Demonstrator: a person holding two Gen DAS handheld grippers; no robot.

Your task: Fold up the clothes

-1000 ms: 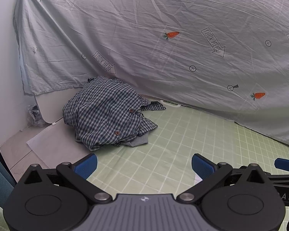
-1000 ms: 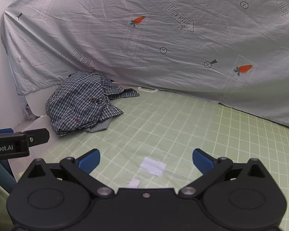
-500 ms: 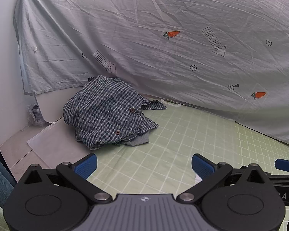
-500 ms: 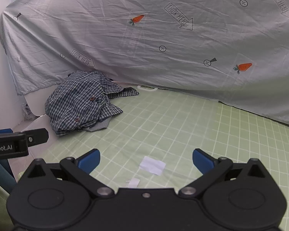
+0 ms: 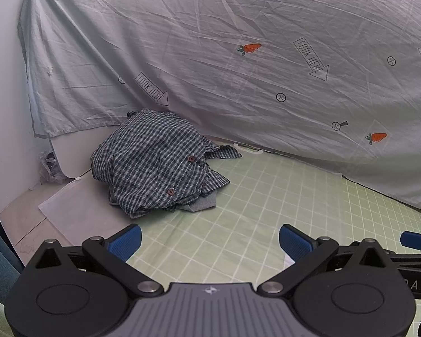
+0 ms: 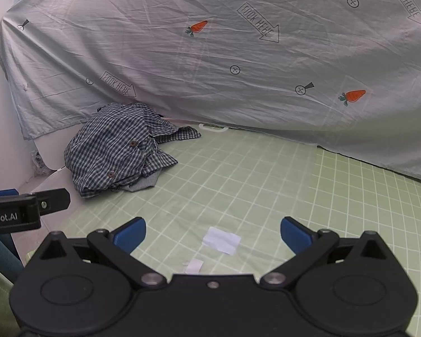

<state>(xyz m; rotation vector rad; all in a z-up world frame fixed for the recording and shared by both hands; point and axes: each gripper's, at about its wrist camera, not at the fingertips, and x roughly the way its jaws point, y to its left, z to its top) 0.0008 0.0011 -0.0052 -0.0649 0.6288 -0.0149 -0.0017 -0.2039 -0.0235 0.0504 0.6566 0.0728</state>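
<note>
Crumpled navy-white checked shirt (image 5: 160, 163) lay centre-left, at left edge of green grid mat (image 5: 252, 196). Left gripper (image 5: 210, 238) and right gripper (image 6: 213, 231) released, empty; open mat ahead.

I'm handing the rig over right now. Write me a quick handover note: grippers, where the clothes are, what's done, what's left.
Left gripper: open, empty, above the green grid mat.
Right gripper: open, empty, over the mat near two white paper scraps.
Clothes: a crumpled plaid shirt lies heaped at the mat's far left corner against the grey carrot-print sheet; a grey garment peeks out beneath it.
Done: nothing folded yet.
Left: reach the heap, pull the shirt onto the mat, spread it flat, fold it; then probably the grey piece.
</note>
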